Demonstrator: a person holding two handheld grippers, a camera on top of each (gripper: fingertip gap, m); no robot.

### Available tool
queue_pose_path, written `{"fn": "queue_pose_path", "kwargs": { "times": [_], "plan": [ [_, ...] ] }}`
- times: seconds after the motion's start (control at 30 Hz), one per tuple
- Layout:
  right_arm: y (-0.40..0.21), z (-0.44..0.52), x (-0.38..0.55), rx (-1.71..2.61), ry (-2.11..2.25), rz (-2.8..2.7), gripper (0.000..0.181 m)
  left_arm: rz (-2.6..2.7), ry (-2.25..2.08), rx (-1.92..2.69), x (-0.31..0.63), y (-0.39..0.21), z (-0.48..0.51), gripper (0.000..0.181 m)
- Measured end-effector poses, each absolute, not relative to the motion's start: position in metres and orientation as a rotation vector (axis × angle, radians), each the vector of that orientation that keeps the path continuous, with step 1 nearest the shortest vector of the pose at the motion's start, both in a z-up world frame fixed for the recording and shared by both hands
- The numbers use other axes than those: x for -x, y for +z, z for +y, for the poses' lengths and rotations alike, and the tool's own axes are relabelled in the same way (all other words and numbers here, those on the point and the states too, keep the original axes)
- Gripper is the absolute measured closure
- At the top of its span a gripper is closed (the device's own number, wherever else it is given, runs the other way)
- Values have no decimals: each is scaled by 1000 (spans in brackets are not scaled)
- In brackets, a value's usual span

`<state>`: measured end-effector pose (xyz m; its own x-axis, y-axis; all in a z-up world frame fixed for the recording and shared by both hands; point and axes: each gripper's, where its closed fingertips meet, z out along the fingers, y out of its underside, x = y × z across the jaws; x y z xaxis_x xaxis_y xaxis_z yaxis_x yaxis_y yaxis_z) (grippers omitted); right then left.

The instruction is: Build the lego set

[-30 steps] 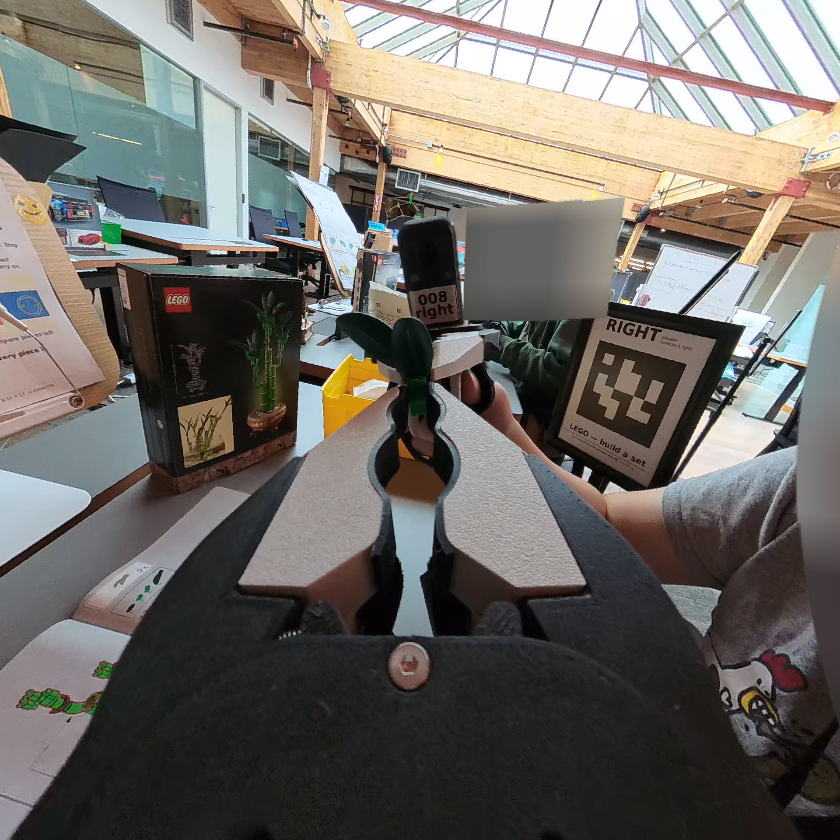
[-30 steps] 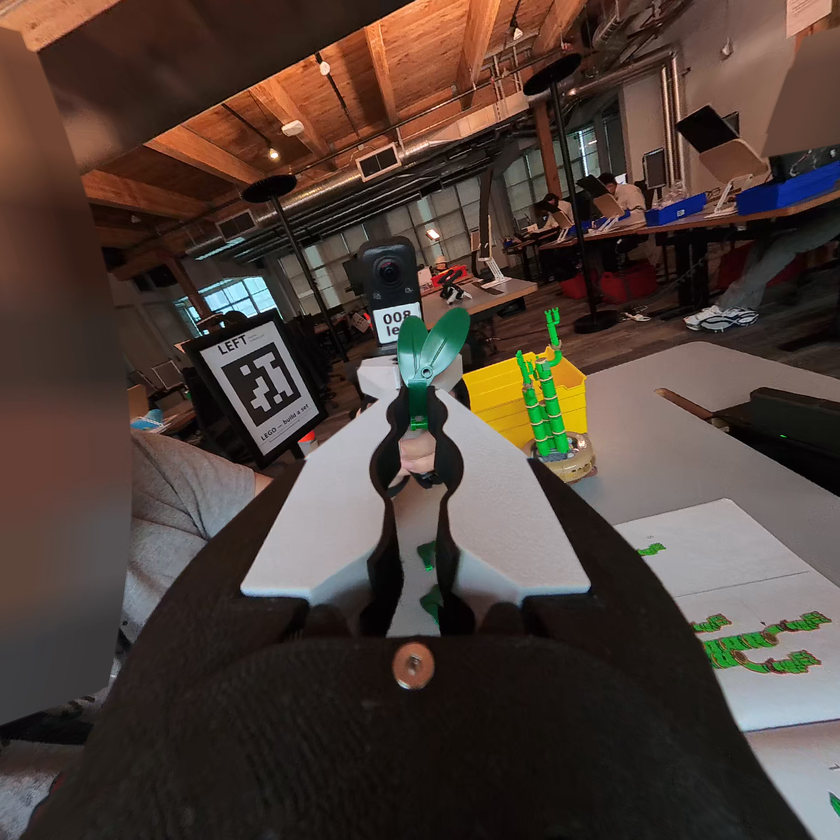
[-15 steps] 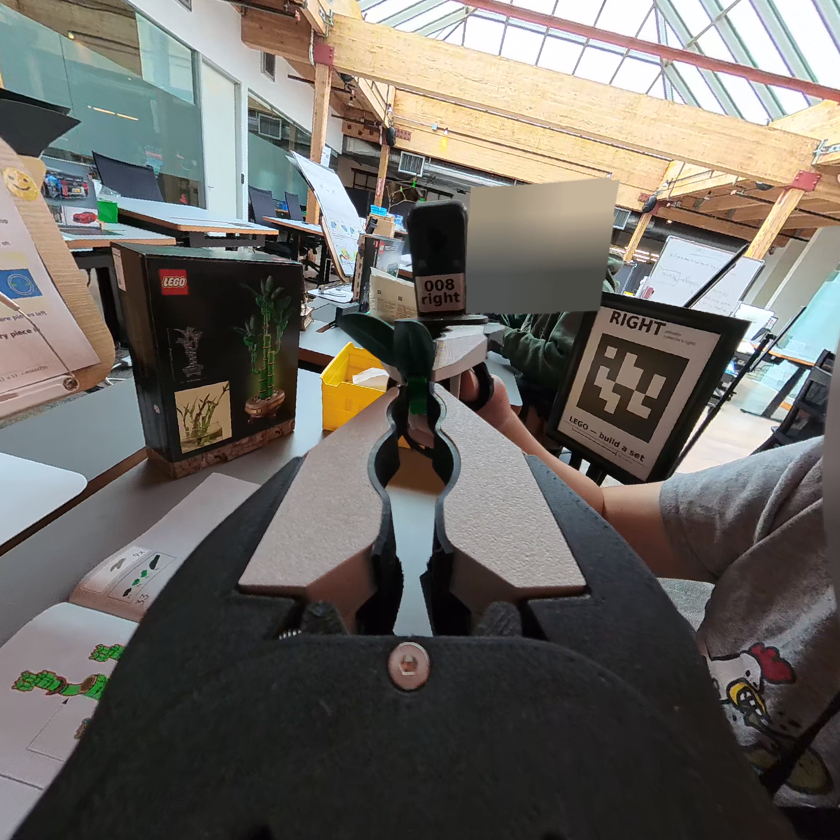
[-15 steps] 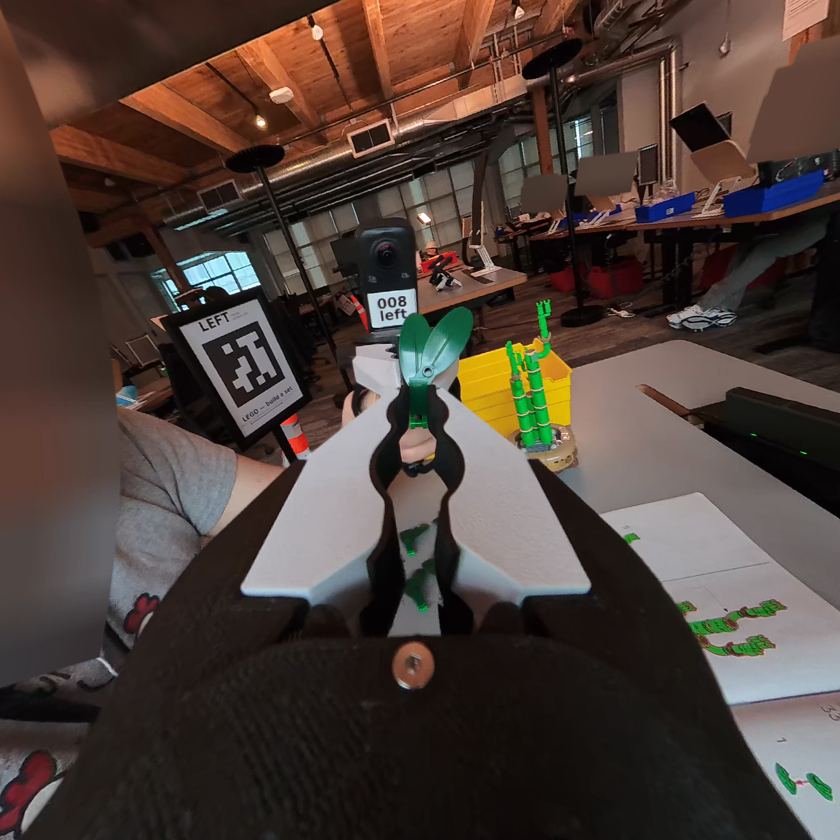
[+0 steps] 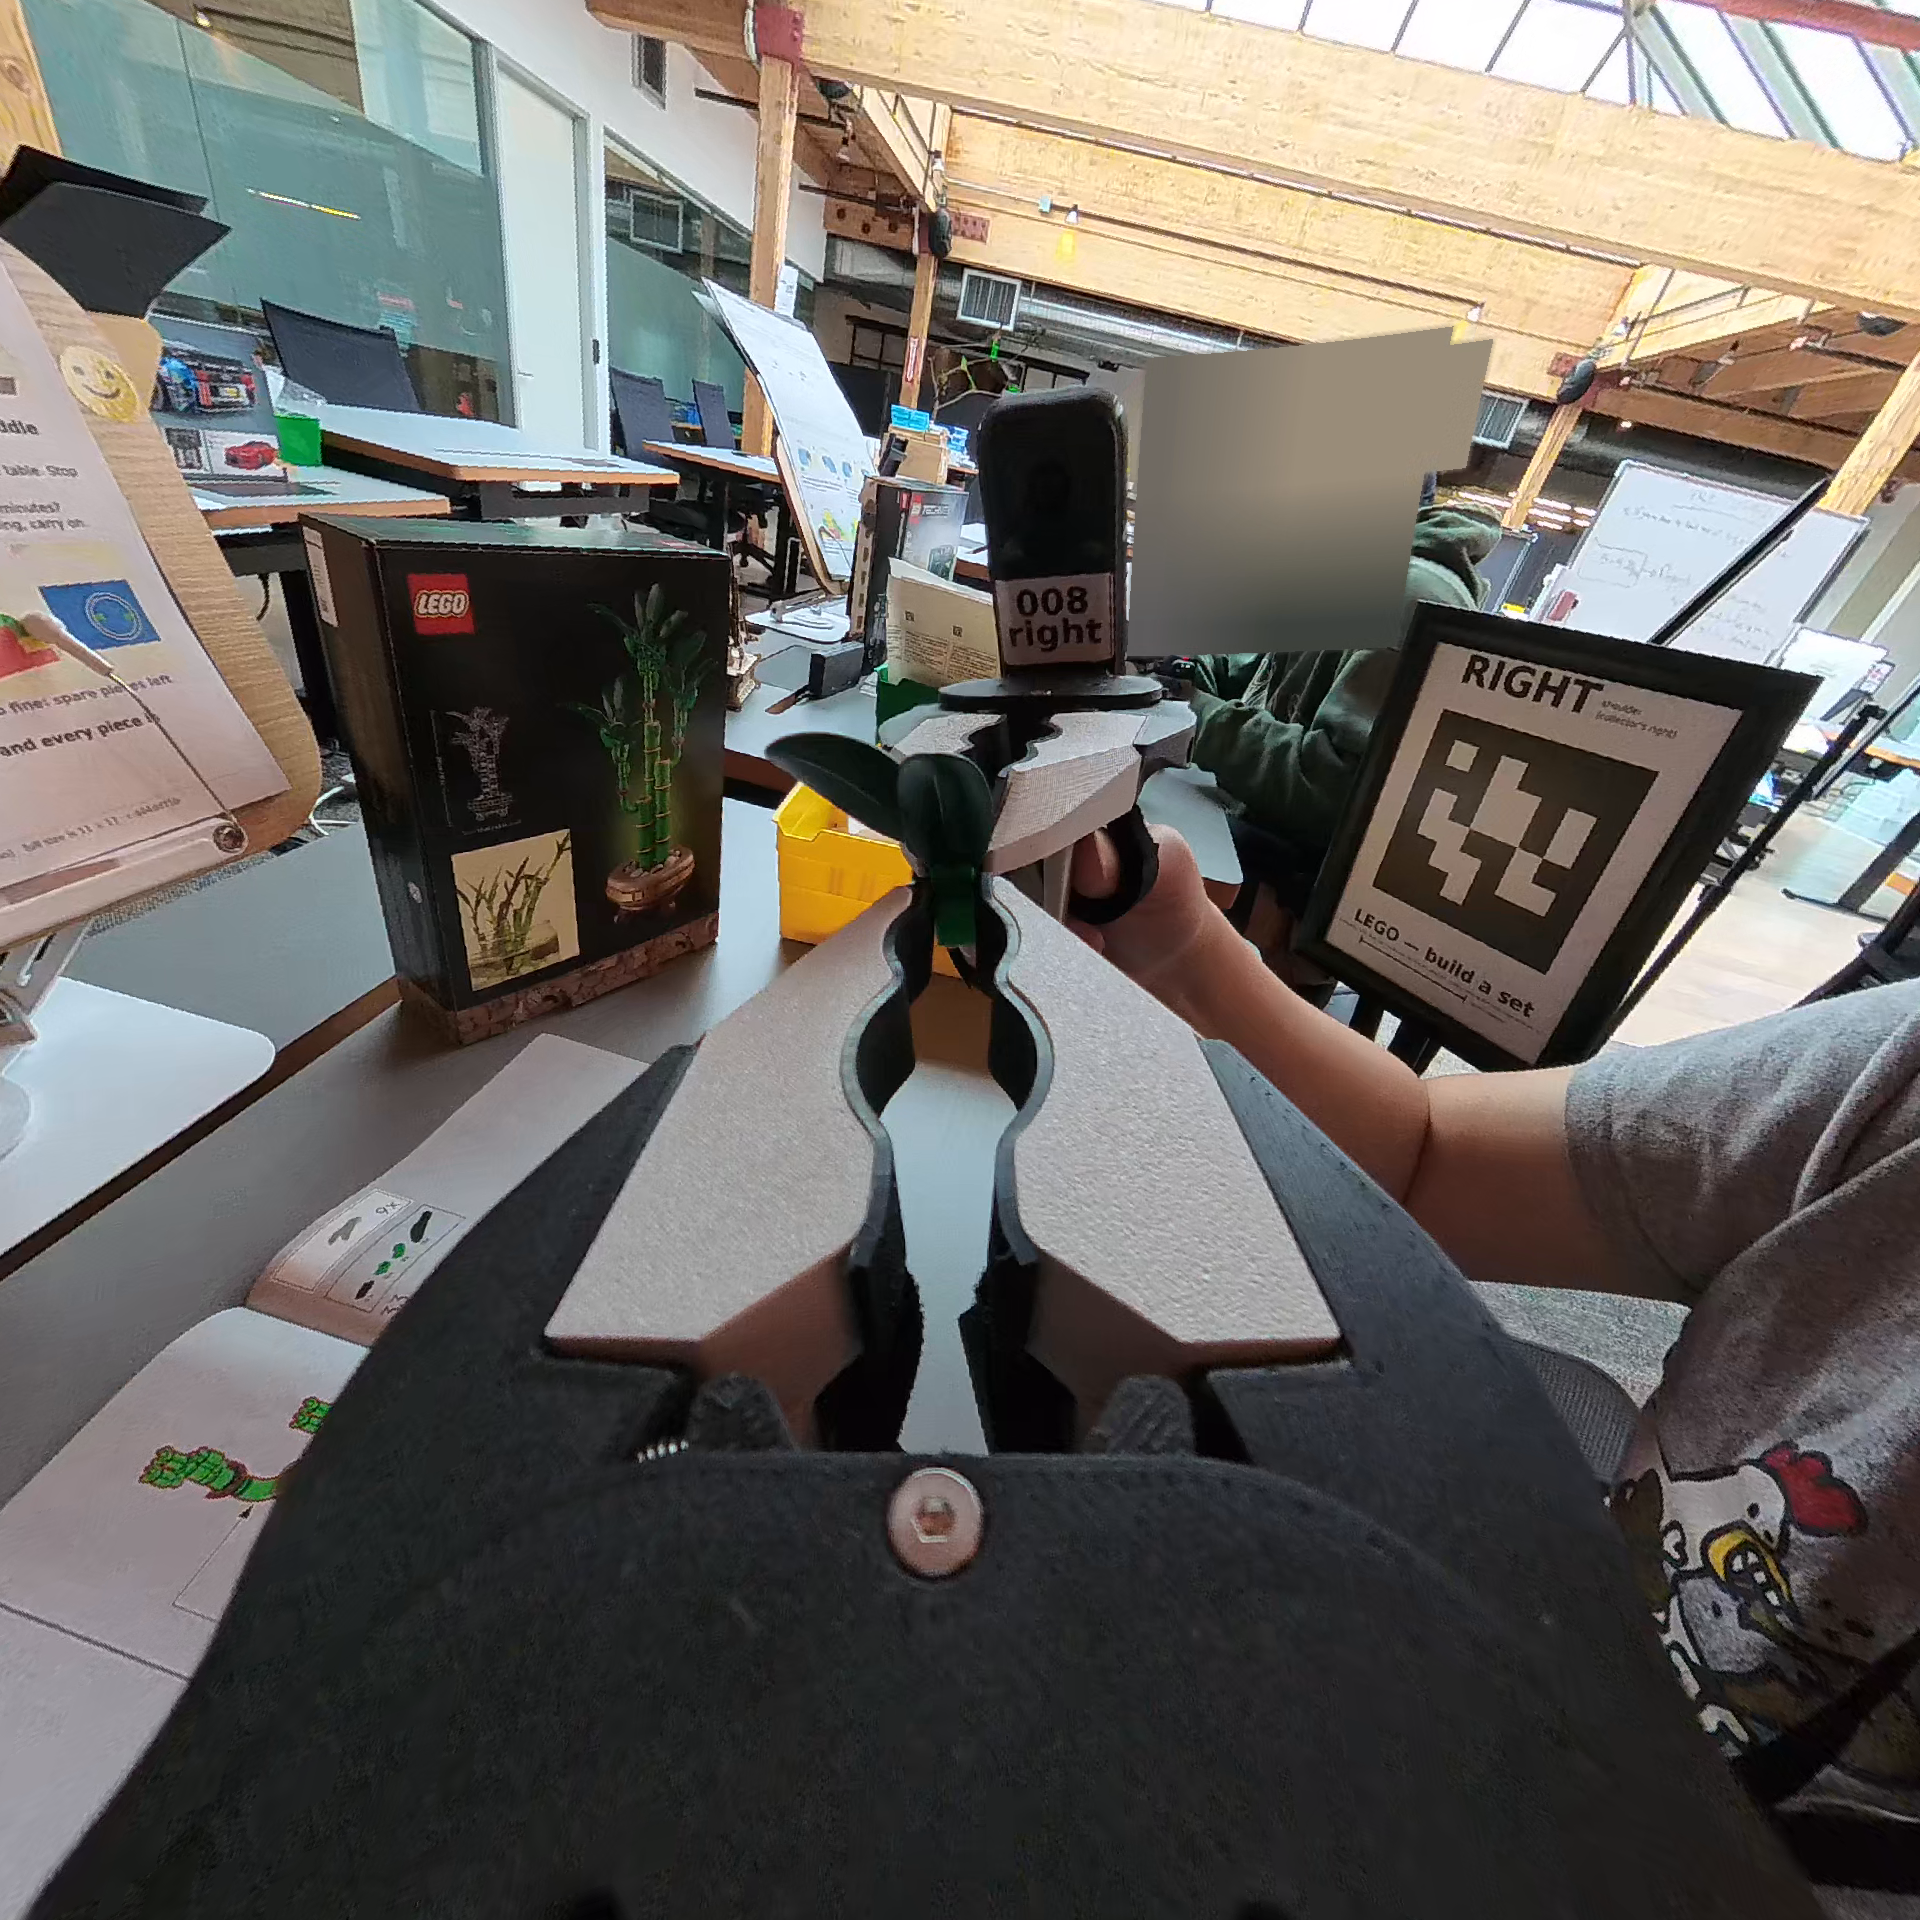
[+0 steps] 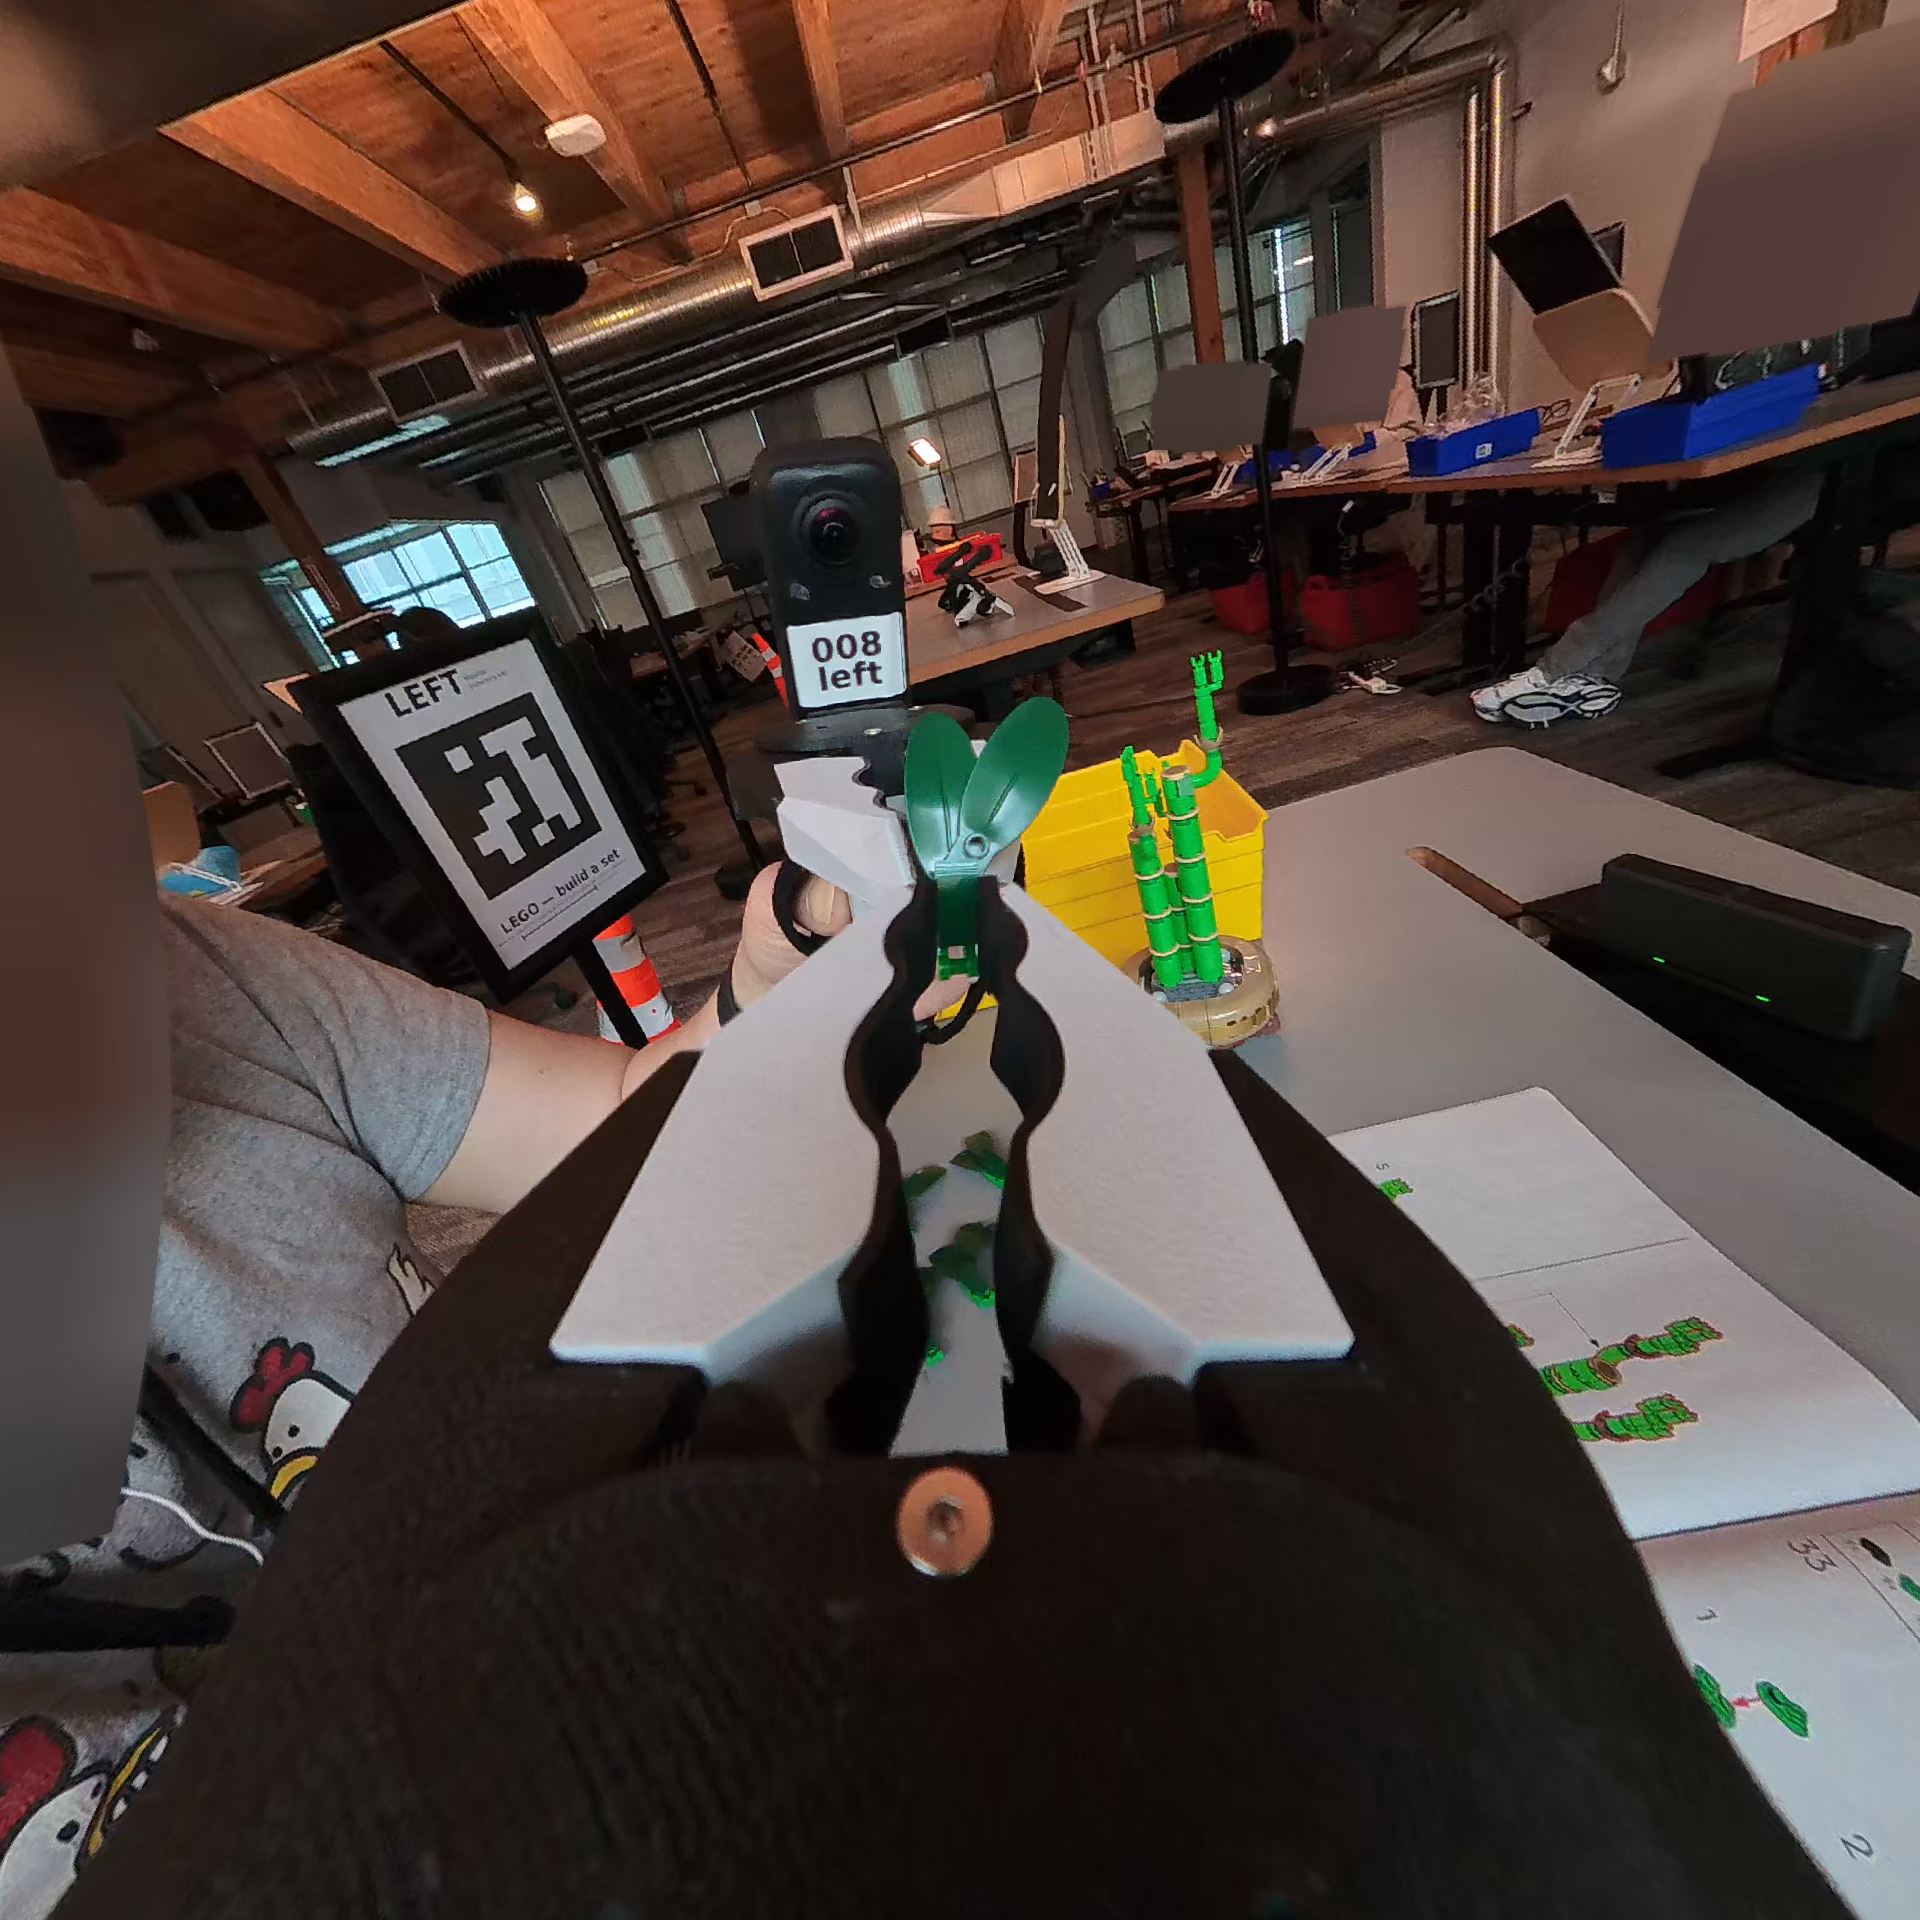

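The leaf piece [image 6: 971,847], 2 dark leaves on a light green stem, is held up in the air between the 2 grippers, which face each other tip to tip. In each wrist view the stem sits between that gripper's own tips. The right gripper [image 6: 951,914] has its fingers almost closed, pinching the stem, and the left gripper [image 5: 948,925] is likewise nearly closed on it, as far as the view shows.

Over the last second the grip has not altered, but the pair has tipped down toward the table. The left gripper now sits to one side of the leaves in the right view, not behind them. More table shows, and loose green bits [image 6: 966,1153] appear through the right gripper's gap. That suggests the leaf joint is made or being checked, with the piece heading for the bamboo model [image 6: 1184,883], which stands upright just beside a yellow bin [image 6: 1081,821].

The pale table [image 6: 1455,883] also carries the open manual [image 6: 1507,1247] and, on a darker stretch, the set's box [image 5: 540,748]. A framed marker sign [image 5: 1538,831] stands behind each arm. Around it is an open workshop with timber beams, a skylight and rows of desks.
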<state>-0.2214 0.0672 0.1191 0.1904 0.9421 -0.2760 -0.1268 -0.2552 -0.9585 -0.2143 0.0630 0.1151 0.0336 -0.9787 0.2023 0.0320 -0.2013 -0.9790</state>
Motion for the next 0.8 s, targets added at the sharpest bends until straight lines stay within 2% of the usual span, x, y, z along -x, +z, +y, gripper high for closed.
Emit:
{"fn": "queue_pose_path", "kwargs": {
  "times": [0.43,0.57,0.7,0.8],
  "plan": [
    [135,67,221,1342,1276,-807,175,961,-1509,1312,214,129,60,176],
    [140,70,218,1310,1203,-792,158,927,-1539,1315,216,130,63,176],
    [150,70,213,1173,856,-835,137,814,-1613,1307,222,136,71,176],
    [148,69,219,1075,437,-915,138,736,-1641,1290,225,140,76,176]
  ]
}}
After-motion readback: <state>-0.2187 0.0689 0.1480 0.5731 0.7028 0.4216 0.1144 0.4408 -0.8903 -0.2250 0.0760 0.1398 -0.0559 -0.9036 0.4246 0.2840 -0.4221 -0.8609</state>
